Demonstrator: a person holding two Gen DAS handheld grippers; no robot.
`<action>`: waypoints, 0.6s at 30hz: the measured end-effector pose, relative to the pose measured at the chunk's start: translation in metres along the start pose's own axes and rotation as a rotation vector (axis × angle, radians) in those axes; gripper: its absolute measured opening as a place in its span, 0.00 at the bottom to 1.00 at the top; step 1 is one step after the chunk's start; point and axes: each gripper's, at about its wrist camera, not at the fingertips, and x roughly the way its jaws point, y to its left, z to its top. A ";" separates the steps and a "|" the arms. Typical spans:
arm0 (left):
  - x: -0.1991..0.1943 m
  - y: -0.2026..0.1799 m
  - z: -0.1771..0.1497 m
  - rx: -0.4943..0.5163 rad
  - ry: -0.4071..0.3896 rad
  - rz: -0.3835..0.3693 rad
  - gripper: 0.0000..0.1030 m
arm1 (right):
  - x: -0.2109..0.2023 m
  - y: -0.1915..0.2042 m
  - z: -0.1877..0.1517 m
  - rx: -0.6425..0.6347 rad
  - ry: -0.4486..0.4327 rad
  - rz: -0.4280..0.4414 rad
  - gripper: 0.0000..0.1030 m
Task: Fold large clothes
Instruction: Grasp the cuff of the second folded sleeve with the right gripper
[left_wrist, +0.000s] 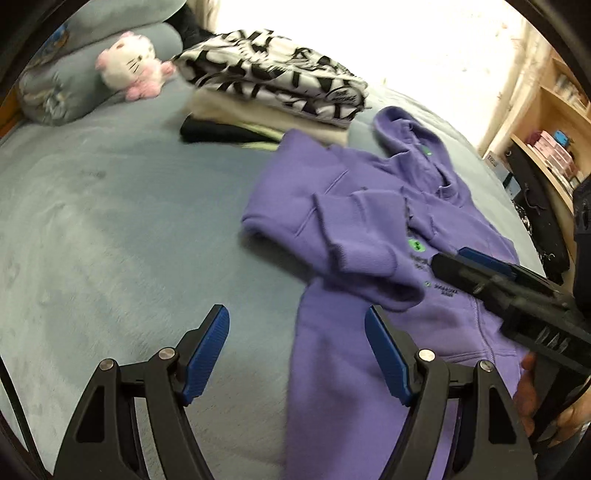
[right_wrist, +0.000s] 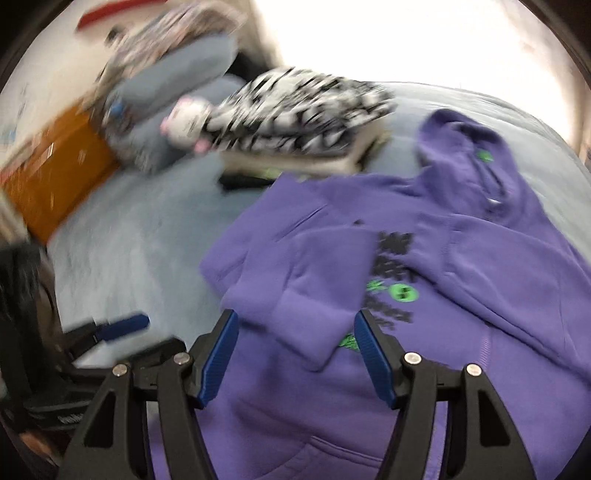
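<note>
A purple hoodie lies front up on the grey-blue bed cover, with one sleeve folded across its chest and its hood at the far end. My left gripper is open over the hoodie's left edge, one finger above the cover and the other above purple cloth, holding nothing. My right gripper is open above the hoodie's lower front, with the folded sleeve's cuff just ahead of its pads and nothing pinched. In the left wrist view the right gripper reaches in from the right over the printed chest.
A stack of folded clothes topped by a black-and-white patterned piece sits beyond the hoodie. A pink-and-white plush cat leans on grey pillows at the far left. A wooden bookshelf stands right of the bed. An orange board flanks the bed's left side.
</note>
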 end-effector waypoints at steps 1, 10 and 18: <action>0.001 0.003 -0.002 -0.007 0.006 -0.002 0.72 | 0.006 0.006 -0.001 -0.039 0.019 -0.005 0.63; 0.015 0.014 -0.009 -0.037 0.041 -0.017 0.72 | 0.050 0.034 -0.002 -0.268 0.071 -0.159 0.62; 0.011 0.013 -0.011 -0.022 0.027 -0.019 0.72 | 0.005 -0.008 0.032 -0.062 -0.071 -0.134 0.11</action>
